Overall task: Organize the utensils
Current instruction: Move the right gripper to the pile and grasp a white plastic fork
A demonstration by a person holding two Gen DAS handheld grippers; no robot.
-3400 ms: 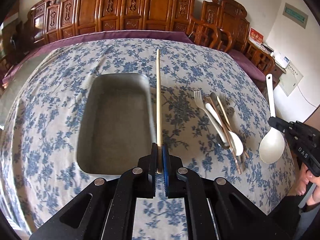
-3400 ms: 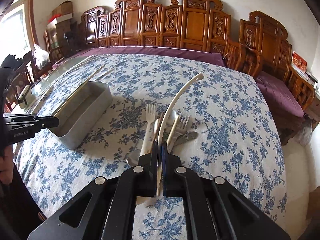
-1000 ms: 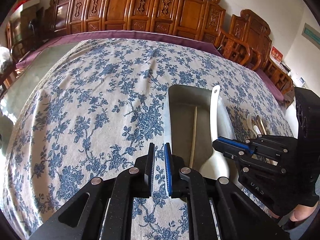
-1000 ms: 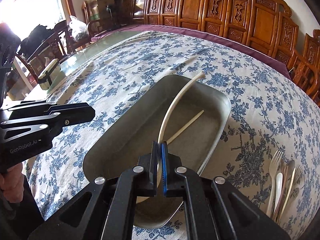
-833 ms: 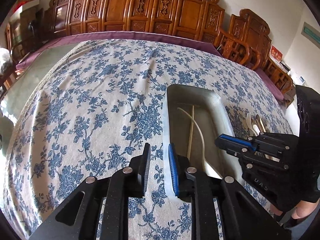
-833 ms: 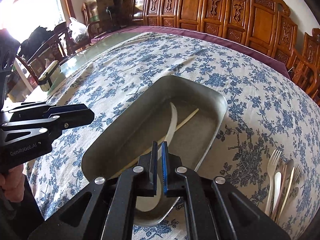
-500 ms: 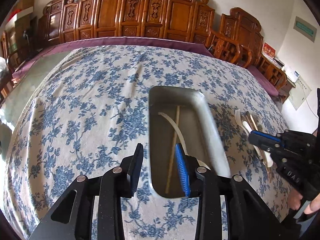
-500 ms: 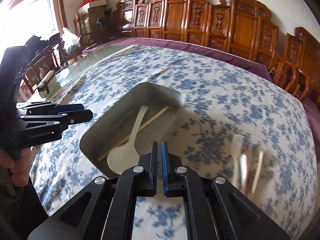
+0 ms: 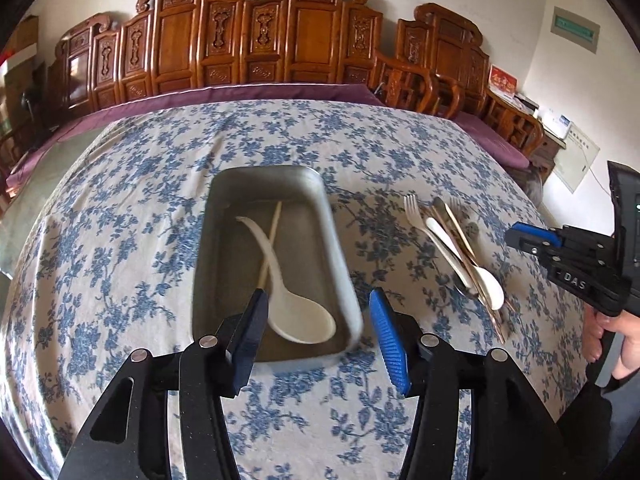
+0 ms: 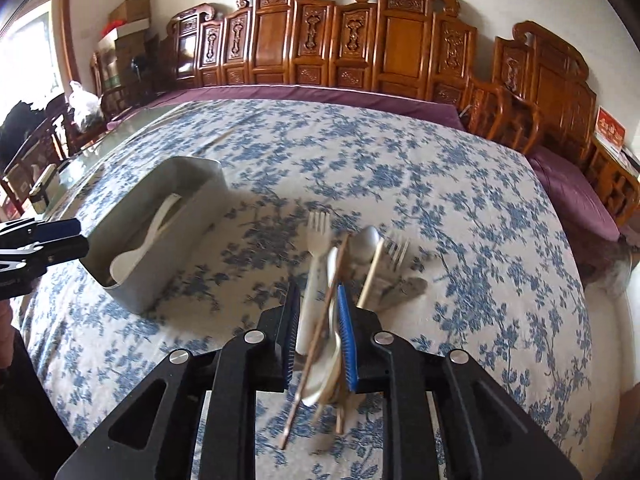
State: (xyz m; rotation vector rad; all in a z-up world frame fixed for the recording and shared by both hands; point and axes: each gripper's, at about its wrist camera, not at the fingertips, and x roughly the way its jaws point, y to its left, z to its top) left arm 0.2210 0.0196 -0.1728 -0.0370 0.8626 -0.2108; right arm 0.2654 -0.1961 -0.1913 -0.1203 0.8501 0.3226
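Now we hold our left gripper [image 9: 318,330] spread wide above the near end of the metal tray [image 9: 340,256], where a white ladle [image 9: 298,314] lies crossed over a chopstick [image 9: 270,246]. Our right gripper [image 10: 318,330] hangs parted over the pile of utensils [image 10: 346,264] on the flowered tablecloth [image 10: 460,208], gripping nothing. Only its camera shows a chopstick [image 10: 316,334] between the fingers; only the left view shows the tray's floor.

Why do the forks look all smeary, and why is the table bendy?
In the right wrist view the pile of utensils is streaked with motion blur; in the left wrist view the tray rim smears too. The fisheye lens in both views curves the tablecloth and darkens the corners.
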